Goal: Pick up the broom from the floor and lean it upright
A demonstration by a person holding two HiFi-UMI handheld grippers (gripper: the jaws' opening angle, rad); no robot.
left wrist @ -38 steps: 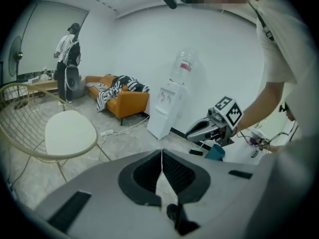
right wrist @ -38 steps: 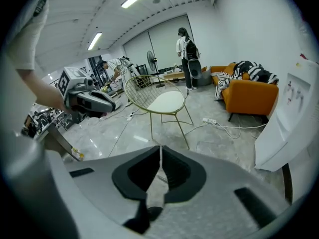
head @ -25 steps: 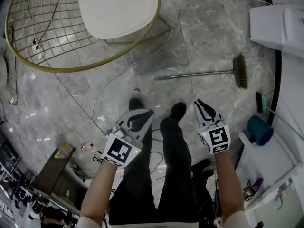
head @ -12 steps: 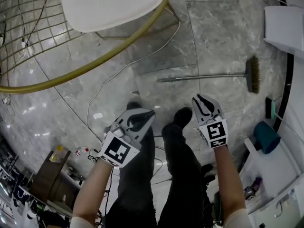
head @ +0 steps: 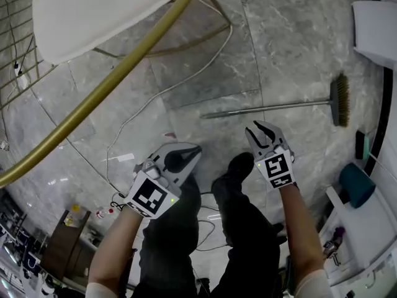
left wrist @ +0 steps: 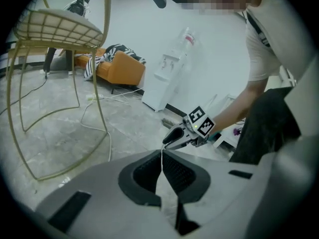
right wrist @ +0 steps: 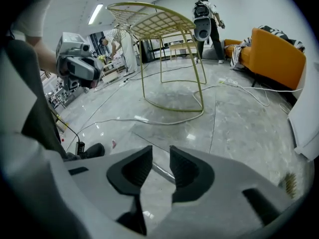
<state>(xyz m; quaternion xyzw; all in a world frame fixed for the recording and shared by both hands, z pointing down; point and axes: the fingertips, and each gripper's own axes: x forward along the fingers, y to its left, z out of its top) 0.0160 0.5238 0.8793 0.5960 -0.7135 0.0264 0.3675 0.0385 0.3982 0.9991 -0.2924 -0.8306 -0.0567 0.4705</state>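
Note:
The broom (head: 273, 108) lies flat on the grey marble floor, its metal handle pointing left and its brown bristle head (head: 340, 100) at the right. My right gripper (head: 258, 128) hangs just short of the handle's middle. Its jaws have just been opening and hold nothing. In the right gripper view the handle (right wrist: 162, 172) shows on the floor through the gap of that gripper (right wrist: 160, 152), and the bristles (right wrist: 288, 183) sit at the lower right. My left gripper (head: 193, 150) is shut and empty, left of my legs; its jaws (left wrist: 162, 152) meet in a thin line.
A gold wire chair (head: 111, 73) with a white seat stands at the upper left, a white cable (head: 162, 90) trailing past it. My black shoe (head: 239, 163) is near the handle. A teal cup (head: 356, 185) and white furniture (head: 378, 23) line the right side. An orange sofa (right wrist: 276, 54) stands further off.
Both grippers have sunk towards the floor and the view has dropped with them. The right jaws have spread apart. The broom now lies closer to the right gripper.

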